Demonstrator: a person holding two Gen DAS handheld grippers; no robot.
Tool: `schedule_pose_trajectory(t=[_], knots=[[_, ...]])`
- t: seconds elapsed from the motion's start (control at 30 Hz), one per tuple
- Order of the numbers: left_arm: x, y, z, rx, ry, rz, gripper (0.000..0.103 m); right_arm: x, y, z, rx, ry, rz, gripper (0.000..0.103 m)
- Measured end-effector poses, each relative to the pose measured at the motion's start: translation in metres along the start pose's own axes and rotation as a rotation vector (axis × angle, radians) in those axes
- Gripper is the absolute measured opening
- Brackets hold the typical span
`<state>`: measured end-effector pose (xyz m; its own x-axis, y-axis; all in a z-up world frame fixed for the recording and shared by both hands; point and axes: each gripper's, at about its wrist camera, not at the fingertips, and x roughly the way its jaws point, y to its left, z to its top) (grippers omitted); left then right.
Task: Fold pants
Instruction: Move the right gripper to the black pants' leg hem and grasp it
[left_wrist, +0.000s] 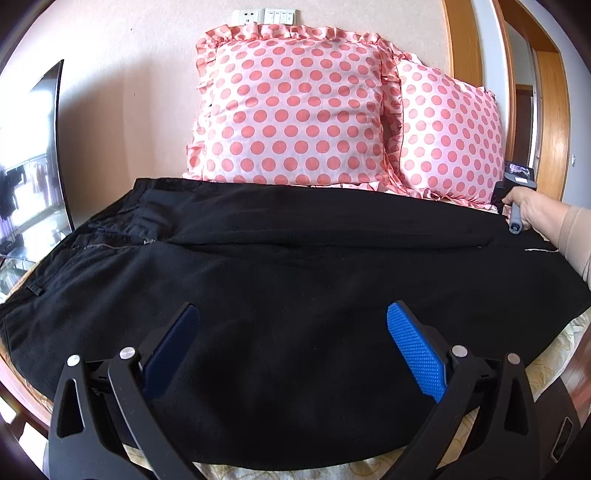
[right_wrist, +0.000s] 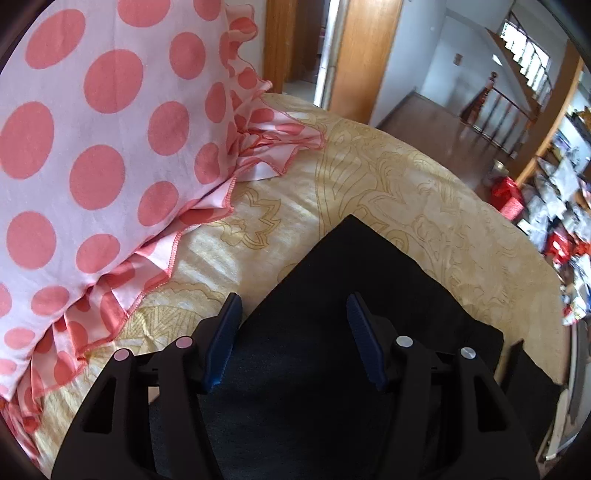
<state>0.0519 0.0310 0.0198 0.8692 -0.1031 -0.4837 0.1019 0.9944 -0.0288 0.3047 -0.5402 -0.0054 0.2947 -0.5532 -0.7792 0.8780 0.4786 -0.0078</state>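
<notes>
- Black pants (left_wrist: 295, 258) lie flat across mid-frame, unfolded (start, I judge).
- Left gripper (left_wrist: 291, 332) and right gripper (right_wrist: 293, 325): fingers spread, pinching nothing.
- Next: grab hem, lower centre.

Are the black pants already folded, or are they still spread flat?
Spread: the pants lie flat across the bed, both legs side by side, full length.
</notes>
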Motion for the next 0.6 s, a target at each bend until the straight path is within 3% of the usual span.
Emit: schedule_pose_trajectory(t=[0.03,0.1,0.17,0.2,0.37,0.47,0.6], knots=[[-0.001,0.001,-0.001,-0.007,0.002,-0.003,0.101,-0.001,-0.002,-0.001,-0.010,-0.010,0.017,0.051],[-0.001,0.003,-0.002,-0.019,0.010,-0.007,0.101,-0.003,-0.008,-0.003,-0.010,-0.017,0.067,0.027],[-0.003,0.005,-0.004,-0.032,0.013,-0.012,0.101,-0.004,-0.016,-0.003,0.004,-0.024,0.098,0.014],[-0.005,0.006,-0.005,-0.036,0.013,-0.009,0.101,-0.005,-0.025,-0.004,0.032,-0.025,0.160,0.009],[-0.013,0.013,-0.008,-0.056,0.005,0.005,0.101,-0.024,-0.060,-0.014,0.133,-0.057,0.373,0.004],[-0.018,0.014,-0.009,-0.071,-0.004,-0.005,0.101,-0.053,-0.095,-0.025,0.159,-0.126,0.536,0.004],[-0.028,0.010,-0.009,-0.072,-0.024,-0.022,0.101,-0.096,-0.142,-0.052,0.149,-0.220,0.690,0.004]])
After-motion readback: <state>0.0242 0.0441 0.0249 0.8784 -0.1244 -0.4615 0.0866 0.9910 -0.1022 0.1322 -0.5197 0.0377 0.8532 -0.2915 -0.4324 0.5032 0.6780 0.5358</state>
